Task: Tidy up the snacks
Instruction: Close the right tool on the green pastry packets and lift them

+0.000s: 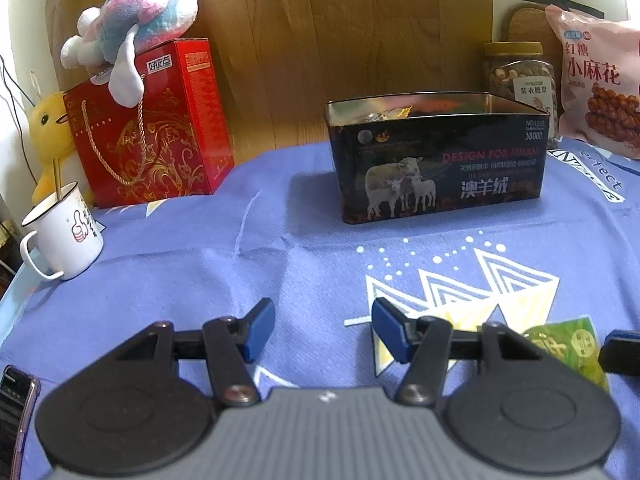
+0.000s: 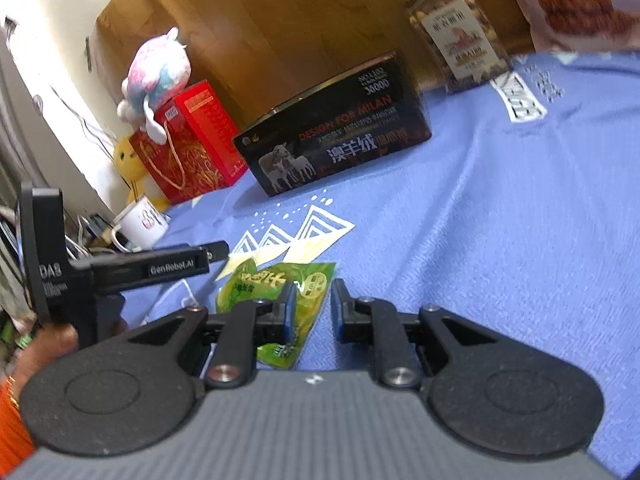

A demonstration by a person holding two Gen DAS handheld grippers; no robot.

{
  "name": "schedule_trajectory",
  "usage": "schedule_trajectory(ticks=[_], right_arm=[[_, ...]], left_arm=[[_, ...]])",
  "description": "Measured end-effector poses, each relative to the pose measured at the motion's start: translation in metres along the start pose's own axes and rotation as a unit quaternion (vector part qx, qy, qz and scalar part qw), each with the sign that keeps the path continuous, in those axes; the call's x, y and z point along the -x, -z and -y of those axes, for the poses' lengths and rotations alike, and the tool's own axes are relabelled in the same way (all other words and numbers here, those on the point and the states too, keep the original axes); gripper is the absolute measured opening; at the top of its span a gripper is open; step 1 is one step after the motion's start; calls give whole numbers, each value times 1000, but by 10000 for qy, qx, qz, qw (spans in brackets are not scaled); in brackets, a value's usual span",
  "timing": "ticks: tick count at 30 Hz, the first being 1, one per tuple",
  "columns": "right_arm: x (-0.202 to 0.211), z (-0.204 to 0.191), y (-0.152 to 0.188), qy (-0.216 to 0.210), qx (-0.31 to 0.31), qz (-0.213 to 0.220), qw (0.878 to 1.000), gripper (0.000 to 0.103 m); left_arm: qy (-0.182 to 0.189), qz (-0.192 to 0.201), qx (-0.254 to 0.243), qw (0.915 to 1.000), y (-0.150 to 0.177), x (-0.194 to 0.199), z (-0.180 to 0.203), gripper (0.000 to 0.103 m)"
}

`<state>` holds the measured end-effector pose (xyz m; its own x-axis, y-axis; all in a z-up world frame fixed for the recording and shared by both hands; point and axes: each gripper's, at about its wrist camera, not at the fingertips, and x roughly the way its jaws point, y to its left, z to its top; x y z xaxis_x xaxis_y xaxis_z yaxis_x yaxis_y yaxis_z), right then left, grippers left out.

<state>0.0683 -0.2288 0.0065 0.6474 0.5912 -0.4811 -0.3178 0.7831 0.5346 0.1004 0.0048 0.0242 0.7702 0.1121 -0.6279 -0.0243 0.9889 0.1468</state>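
Green snack bag (image 2: pixel 276 304) lies right under my right gripper (image 2: pixel 313 312), fingers apart around it. Left gripper (image 1: pixel 323 334) open, holds nothing, farther off. Tin (image 2: pixel 332 144) ahead.

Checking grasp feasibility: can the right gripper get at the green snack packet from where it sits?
Probably yes. The right gripper is open, with the green snack packet lying flat on the blue cloth right at its fingertips, partly under the left-side finger. Nothing lies between them; the left gripper stays off to the side.

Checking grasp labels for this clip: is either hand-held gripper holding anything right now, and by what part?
Nothing is held. The left hand-held gripper is open over bare cloth. The right hand-held gripper is open around the green snack packet, which lies on the blue cloth.
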Motion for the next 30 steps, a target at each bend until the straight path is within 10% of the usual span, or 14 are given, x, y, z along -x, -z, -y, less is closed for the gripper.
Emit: schedule_trajectory(ticks=[30], right_arm=[[3,27,-7,-493,-691,-155,9963,22]], left_arm=[[453,-104,222,9987,-2,5,-8,58]])
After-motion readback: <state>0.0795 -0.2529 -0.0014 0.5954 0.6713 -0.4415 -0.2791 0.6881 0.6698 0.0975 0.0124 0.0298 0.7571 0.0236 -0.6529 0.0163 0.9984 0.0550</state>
